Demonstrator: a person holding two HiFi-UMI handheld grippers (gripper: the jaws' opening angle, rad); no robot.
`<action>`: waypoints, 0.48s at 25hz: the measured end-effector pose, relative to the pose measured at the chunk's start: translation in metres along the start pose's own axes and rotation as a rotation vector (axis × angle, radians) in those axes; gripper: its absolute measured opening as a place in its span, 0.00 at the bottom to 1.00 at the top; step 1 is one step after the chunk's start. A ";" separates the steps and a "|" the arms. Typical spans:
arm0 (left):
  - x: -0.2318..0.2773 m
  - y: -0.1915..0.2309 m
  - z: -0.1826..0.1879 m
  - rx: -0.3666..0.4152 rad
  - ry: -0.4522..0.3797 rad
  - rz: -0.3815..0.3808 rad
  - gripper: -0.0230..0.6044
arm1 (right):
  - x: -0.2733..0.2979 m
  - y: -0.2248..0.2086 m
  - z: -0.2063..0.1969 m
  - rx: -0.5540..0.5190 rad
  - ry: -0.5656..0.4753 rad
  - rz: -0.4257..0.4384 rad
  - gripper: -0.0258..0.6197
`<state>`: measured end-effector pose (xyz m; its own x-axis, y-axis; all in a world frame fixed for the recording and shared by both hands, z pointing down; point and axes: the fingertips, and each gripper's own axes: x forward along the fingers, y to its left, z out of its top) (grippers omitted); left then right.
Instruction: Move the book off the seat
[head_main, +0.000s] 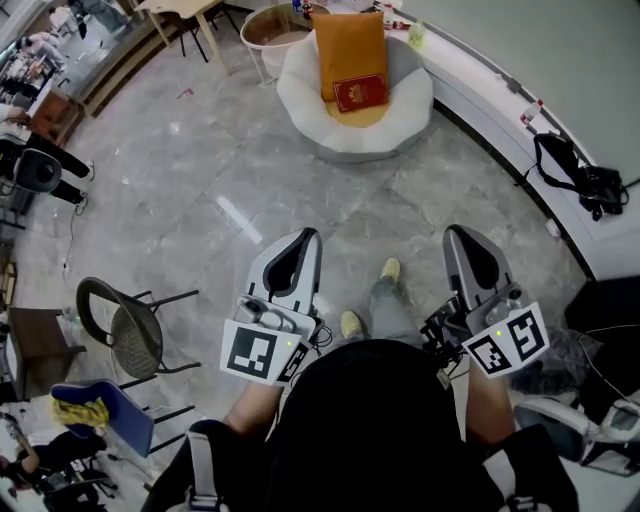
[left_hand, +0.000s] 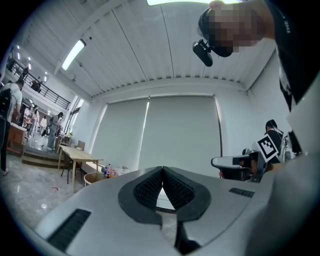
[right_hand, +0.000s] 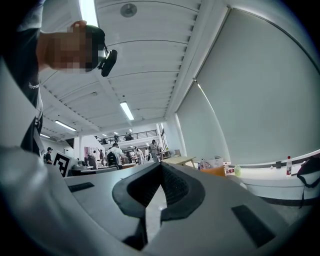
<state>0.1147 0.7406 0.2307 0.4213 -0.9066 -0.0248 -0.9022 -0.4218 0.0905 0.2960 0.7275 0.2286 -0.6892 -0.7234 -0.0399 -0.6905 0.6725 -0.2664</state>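
Note:
A dark red book (head_main: 359, 93) lies flat on the seat of a round white armchair (head_main: 356, 135), in front of an orange cushion (head_main: 348, 48), at the top of the head view. Both grippers are held close to the person's body, far from the chair. My left gripper (head_main: 309, 235) is shut and holds nothing; its tips (left_hand: 162, 169) meet in the left gripper view. My right gripper (head_main: 455, 232) is shut as well, with nothing between its tips (right_hand: 160, 164). Each points up and forward, away from the floor.
Grey tiled floor (head_main: 250, 190) lies between me and the armchair. A curved white ledge (head_main: 520, 120) with a black bag (head_main: 580, 180) runs along the right. A black mesh chair (head_main: 125, 330) and a blue chair (head_main: 100, 415) stand at the left. A wooden table (head_main: 180, 15) is at the back.

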 end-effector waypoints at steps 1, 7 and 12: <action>0.004 0.000 -0.001 0.000 0.001 -0.002 0.05 | 0.001 -0.004 0.000 0.012 -0.003 -0.003 0.05; 0.030 0.006 -0.004 0.005 0.016 -0.015 0.05 | 0.021 -0.024 -0.003 0.003 0.011 0.004 0.05; 0.061 0.015 -0.002 0.020 0.025 -0.026 0.05 | 0.052 -0.047 0.004 -0.014 0.016 0.012 0.05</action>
<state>0.1267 0.6787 0.2325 0.4465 -0.8948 -0.0022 -0.8925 -0.4455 0.0705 0.2930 0.6580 0.2356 -0.7008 -0.7128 -0.0280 -0.6849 0.6833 -0.2530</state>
